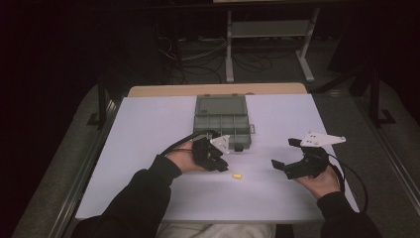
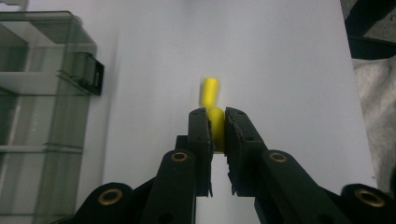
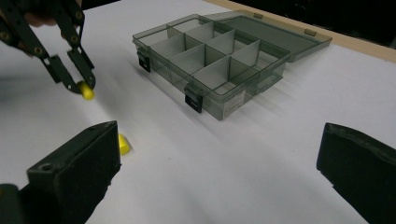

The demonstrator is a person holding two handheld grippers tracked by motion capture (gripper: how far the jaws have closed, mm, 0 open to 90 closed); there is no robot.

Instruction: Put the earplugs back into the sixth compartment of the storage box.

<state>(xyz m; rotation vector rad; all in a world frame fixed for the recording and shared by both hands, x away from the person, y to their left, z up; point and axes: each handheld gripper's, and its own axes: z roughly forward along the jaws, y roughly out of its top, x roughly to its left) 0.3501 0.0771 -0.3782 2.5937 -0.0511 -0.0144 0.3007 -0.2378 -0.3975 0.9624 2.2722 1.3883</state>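
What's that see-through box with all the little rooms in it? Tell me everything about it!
The compartment box looks like smoky clear plastic. Thin walls split it into small compartments; those I can see into look empty. Its hinged lid lies open flat behind it, and two dark latches sit on the front wall. It rests flat on the white table, and neither gripper touches it.

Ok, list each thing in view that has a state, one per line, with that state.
Organizer box: lid open and folded back, compartments look empty.
Left gripper: jaws shut on a yellow earplug, held off the table.
Second yellow earplug: lying loose on the table, ungripped.
Right gripper: jaws wide open, holding nothing.
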